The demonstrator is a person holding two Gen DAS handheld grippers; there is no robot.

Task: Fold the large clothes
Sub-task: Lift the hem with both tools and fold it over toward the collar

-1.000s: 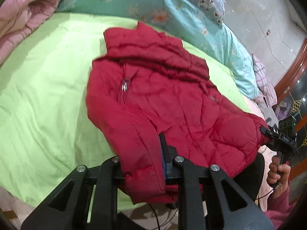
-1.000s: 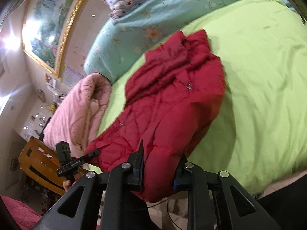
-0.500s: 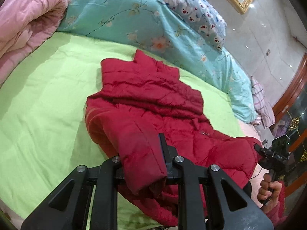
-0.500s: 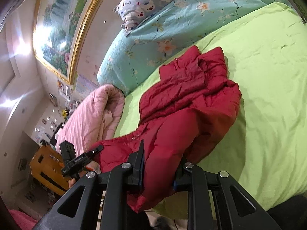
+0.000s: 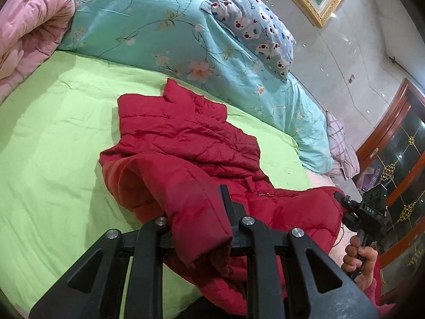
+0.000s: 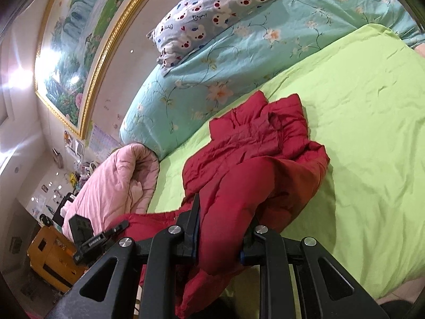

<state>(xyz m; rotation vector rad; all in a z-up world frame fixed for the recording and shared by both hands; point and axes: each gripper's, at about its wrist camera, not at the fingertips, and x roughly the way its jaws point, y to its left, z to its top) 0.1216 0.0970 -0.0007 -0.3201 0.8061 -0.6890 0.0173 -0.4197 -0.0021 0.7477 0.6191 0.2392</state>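
A red padded jacket (image 5: pixel 183 143) lies on the lime-green bed sheet (image 5: pixel 47 143), collar end toward the pillows. My left gripper (image 5: pixel 196 212) is shut on one corner of its hem, lifted above the sheet. My right gripper (image 6: pixel 220 220) is shut on the other hem corner, also lifted; the jacket (image 6: pixel 255 143) bulges up between the two. In the left wrist view the right gripper (image 5: pixel 345 202) shows at the far right, held by a hand. In the right wrist view the left gripper (image 6: pixel 119 228) shows at the lower left.
A turquoise floral quilt (image 5: pixel 159 26) and a bear-print pillow (image 5: pixel 255 29) lie along the head of the bed. A rolled pink quilt (image 5: pixel 29 34) lies at one side. A plaid pillow (image 5: pixel 340 143), wooden cabinet (image 5: pixel 398 143) and orange furniture (image 6: pixel 50 255) stand off the bed.
Both grippers have lifted the hem and carried it up and forward toward the collar. The jacket's lower half now humps up over its upper half.
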